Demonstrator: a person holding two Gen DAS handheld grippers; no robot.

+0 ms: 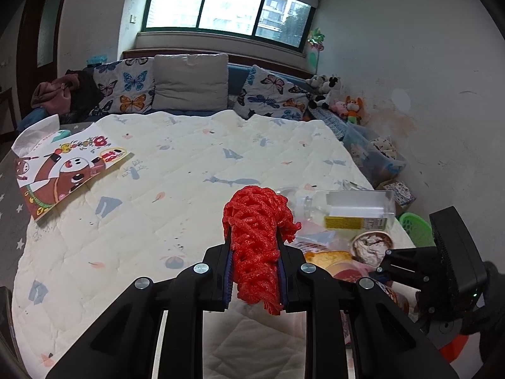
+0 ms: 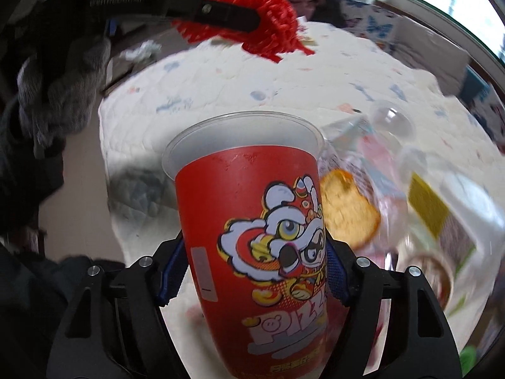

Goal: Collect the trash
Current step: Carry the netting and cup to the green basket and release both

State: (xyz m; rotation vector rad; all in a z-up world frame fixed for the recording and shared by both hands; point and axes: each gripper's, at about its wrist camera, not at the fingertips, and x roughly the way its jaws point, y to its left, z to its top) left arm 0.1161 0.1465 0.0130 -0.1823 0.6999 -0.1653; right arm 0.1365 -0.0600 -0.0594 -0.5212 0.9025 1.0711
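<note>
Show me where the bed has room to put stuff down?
The wide bare stretch of cream quilt lies between the cartoon paper bag at its left edge, the pillows and the red foam net. The right edge is crowded with the clear plastic box, paper bowl and wrappers.

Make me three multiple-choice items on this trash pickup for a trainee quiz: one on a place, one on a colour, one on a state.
1. Where does the picture bag lie?
A. on the quilt's left edge
B. on the windowsill
C. in the green basket

2. What colour is the foam net in the left gripper?
A. blue
B. red
C. white

3. What is between the right gripper's fingers?
A. nothing
B. a pillow
C. a red printed cup

Key: 1 A, it rests flat on the quilt there; 2 B, plainly red; 3 C, both pads flank the cup.
</note>
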